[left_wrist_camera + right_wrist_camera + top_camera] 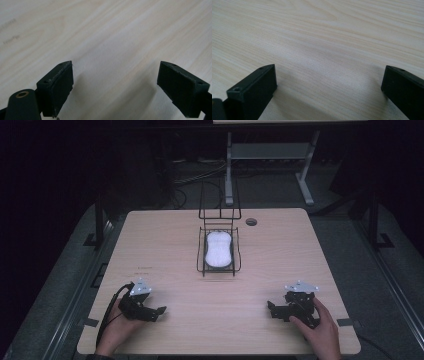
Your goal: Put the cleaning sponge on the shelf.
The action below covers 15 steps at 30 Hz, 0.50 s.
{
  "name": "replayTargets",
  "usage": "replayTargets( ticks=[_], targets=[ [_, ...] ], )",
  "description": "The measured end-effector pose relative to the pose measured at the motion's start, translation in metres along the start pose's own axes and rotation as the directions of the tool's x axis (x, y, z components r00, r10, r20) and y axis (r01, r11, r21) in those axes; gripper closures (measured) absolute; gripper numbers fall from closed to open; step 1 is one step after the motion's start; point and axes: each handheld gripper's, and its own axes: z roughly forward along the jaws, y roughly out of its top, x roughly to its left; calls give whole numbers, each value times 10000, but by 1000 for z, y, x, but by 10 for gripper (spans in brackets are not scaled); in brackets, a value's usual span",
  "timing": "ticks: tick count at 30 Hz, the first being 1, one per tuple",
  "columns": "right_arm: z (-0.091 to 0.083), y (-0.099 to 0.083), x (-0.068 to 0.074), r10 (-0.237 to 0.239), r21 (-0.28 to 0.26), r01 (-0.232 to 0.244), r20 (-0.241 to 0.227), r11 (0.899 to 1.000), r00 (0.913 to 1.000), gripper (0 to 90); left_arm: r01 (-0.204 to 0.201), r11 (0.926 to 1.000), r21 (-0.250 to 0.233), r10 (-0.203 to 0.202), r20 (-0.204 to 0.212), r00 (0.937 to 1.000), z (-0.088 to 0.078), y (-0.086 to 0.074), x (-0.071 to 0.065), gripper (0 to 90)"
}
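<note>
White sponge (218,249) lies lengthwise in the wire basket (202,258), pointing away.

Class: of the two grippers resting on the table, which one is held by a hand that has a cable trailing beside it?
The left gripper: a dark cable curves past its hand. The right gripper shows none.

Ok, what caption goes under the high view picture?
Two open grippers, left gripper and right gripper, wait before a sponge.
</note>
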Motion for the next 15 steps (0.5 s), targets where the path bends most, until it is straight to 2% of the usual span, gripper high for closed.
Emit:
replayTargets(
  ticks=[2, 6, 15],
  targets=[
    [0, 0, 0, 2, 1, -2, 2, 10000, 10000, 0, 3, 9999, 103, -3, 46, 10000, 0, -3, 0, 128],
    [0, 0, 0, -2, 0, 2, 0, 10000, 10000, 0, 93, 9999, -81, -93, 4, 10000, -2, -9, -1, 127],
    [0, 0, 0, -11, -2, 11, -4, 10000, 10000, 0, -60, 9948, -1016, 69, 82, 9999, -4, -23, -1, 126]
  ],
)
